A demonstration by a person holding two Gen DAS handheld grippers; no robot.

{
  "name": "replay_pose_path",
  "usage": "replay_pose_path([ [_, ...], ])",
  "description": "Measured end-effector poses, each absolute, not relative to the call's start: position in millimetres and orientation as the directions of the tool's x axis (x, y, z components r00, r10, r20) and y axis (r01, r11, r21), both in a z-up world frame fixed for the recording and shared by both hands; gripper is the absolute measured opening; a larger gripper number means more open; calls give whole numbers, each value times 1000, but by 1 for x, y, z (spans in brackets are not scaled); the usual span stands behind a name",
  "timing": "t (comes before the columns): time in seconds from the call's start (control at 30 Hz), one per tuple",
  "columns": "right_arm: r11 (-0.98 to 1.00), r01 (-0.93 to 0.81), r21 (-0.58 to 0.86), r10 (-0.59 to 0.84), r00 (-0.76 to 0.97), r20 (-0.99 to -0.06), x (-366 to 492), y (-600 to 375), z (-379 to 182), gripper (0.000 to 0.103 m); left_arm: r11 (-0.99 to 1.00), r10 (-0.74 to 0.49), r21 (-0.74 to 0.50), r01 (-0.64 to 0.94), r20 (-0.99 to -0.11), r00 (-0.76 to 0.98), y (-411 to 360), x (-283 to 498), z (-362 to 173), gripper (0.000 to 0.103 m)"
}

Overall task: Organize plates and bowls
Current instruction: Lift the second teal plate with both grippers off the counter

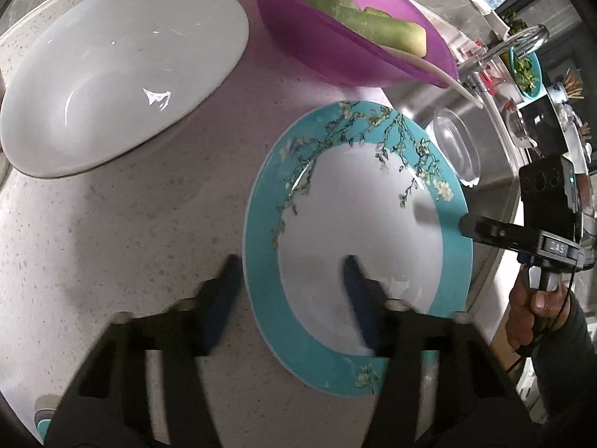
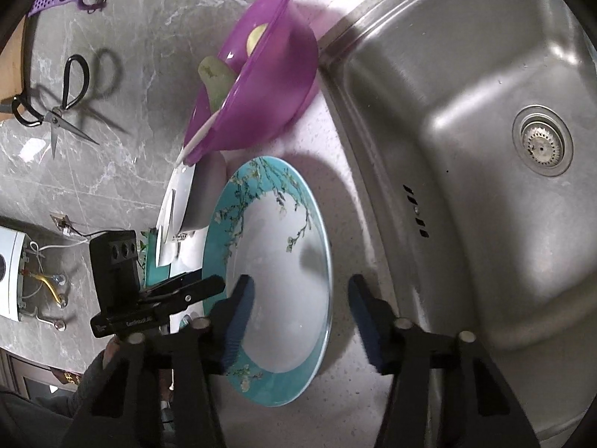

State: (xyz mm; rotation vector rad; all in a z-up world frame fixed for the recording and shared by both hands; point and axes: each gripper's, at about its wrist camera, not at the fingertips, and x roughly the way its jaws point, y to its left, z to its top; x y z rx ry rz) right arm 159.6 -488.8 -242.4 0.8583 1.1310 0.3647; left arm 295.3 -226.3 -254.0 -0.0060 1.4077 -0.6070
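Both grippers are straddling opposite rim edges of the teal plate (image 1: 358, 224): left gripper (image 1: 291, 272) and right gripper (image 2: 302, 291) are spread, not yet pinching; next, squeezing evenly before lifting

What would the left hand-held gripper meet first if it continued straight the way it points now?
Probably the teal plate: the left hand-held gripper straddles its near-left rim, pointing steeply down. Depth is unclear; the countertop lies just beneath.

teal-rimmed floral plate (image 1: 358, 224) flat on speckled counter, white bowl (image 1: 119, 74) upright nearby
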Motion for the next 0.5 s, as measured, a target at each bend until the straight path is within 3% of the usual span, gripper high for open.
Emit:
replay_pose_path([
  [0.13,636,170,753,656,396,-643,162,-488,-249,35,846,-409,-366,387,-912,32,-222,297,-253,35],
  [0.23,641,175,748,653,387,-651,163,-487,-252,25,849,-400,-359,387,-916,26,-219,298,-253,28],
  [0.3,651,192,734,643,374,-668,163,-489,-255,12,853,-395,-357,381,-919,22,-214,299,-252,20],
  [0.5,692,202,693,606,360,-709,163,-486,-251,8,870,-361,-324,371,-932,34,-208,297,-251,15],
])
